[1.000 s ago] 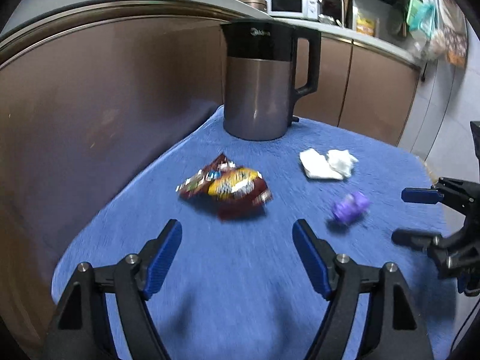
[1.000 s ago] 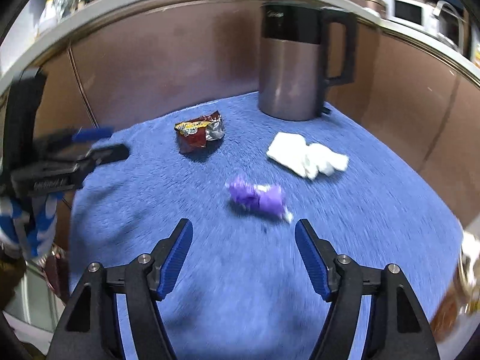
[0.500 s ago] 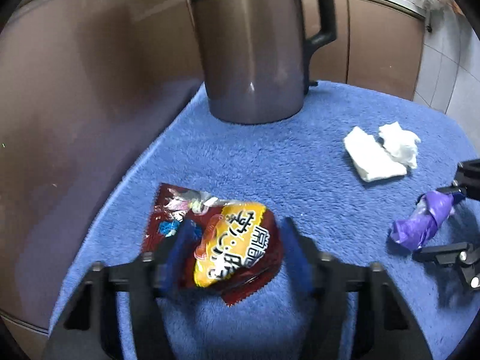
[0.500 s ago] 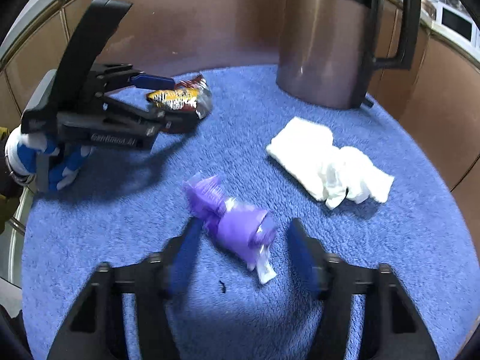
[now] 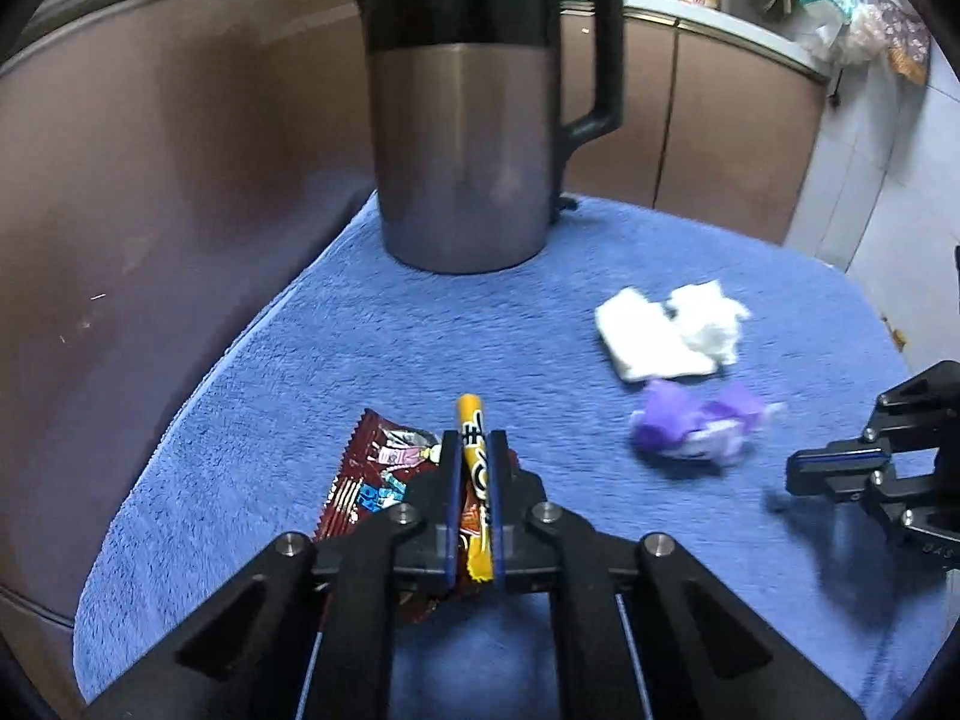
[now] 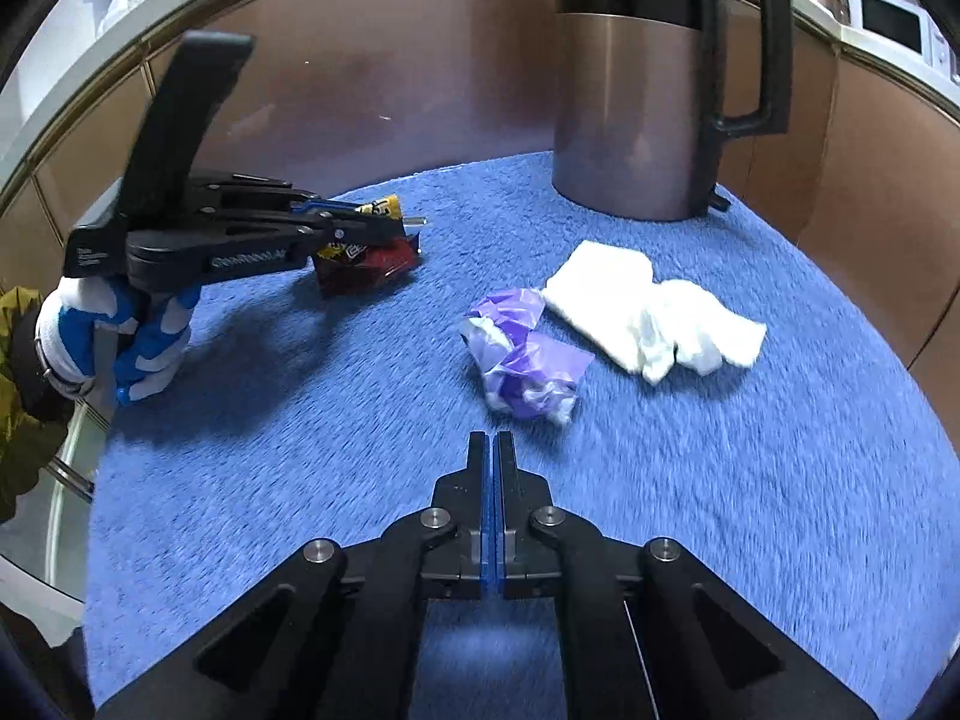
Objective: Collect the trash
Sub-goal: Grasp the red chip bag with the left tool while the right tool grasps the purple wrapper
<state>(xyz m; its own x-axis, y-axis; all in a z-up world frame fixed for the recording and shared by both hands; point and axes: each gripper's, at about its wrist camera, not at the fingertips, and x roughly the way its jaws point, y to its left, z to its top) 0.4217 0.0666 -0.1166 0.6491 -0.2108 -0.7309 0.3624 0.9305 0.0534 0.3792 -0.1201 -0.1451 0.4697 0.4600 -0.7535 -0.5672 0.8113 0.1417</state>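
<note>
My left gripper (image 5: 474, 444) is shut on a red and yellow snack wrapper (image 5: 375, 480), pinching its yellow part just above the blue cloth. The same grip shows in the right wrist view, with the wrapper (image 6: 366, 258) at the left gripper's (image 6: 360, 222) tips. My right gripper (image 6: 492, 441) is shut and empty, a short way in front of a crumpled purple wrapper (image 6: 525, 363). That purple wrapper (image 5: 696, 429) lies loose on the cloth. White crumpled tissues (image 6: 654, 318) lie just behind it; they also show in the left wrist view (image 5: 672, 333).
A tall steel and black kettle (image 5: 474, 120) stands at the back of the blue cloth-covered table (image 5: 300, 360); it also shows in the right wrist view (image 6: 654, 78). Brown cabinet fronts (image 5: 150, 180) curve around the left and back. The table edge (image 6: 96, 480) drops off at the left.
Both grippers have gone from open to shut. The left one closed on the snack wrapper. The right one closed empty and drew back from the purple wrapper, which stayed on the cloth.
</note>
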